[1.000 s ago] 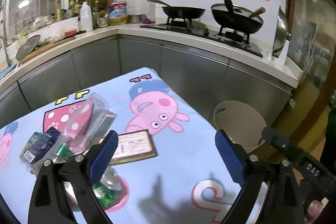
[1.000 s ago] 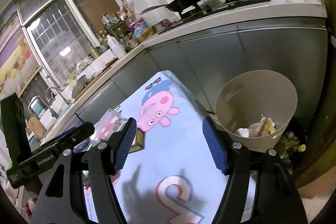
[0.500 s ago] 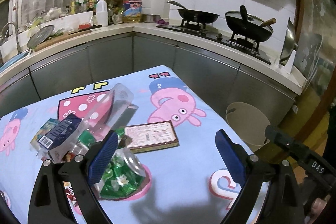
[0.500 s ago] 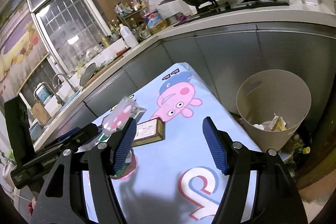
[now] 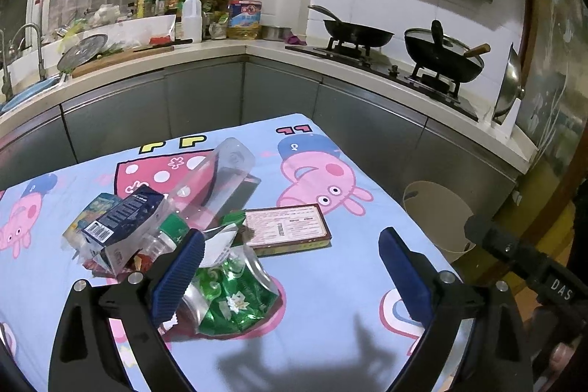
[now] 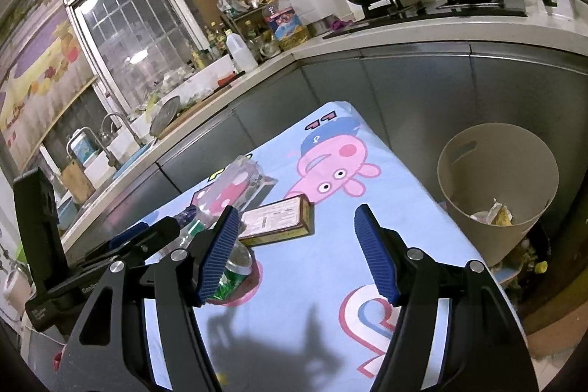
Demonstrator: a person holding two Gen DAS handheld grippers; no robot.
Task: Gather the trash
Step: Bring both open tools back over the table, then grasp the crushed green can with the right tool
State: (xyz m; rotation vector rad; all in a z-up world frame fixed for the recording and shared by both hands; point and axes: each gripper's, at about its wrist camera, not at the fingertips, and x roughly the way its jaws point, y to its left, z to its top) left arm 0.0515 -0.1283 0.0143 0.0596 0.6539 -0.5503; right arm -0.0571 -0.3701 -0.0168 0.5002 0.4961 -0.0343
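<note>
Both the left gripper (image 5: 290,263) and right gripper (image 6: 294,252) hang open and empty over the trash pile (image 5: 165,226) on the table (image 5: 330,337); the bin (image 6: 496,179) stands on the floor beside it. Risk: slippery clear packaging (image 5: 217,175) or the crumpled green wrapper (image 5: 231,296) slips out, or one grab drags its neighbours off the edge. The pile's lower items overlap and are hard to tell apart

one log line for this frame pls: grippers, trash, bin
left gripper: open, empty | right gripper: open, empty | trash pile: on table | flat box: beside pile | bin: holds scraps
</note>
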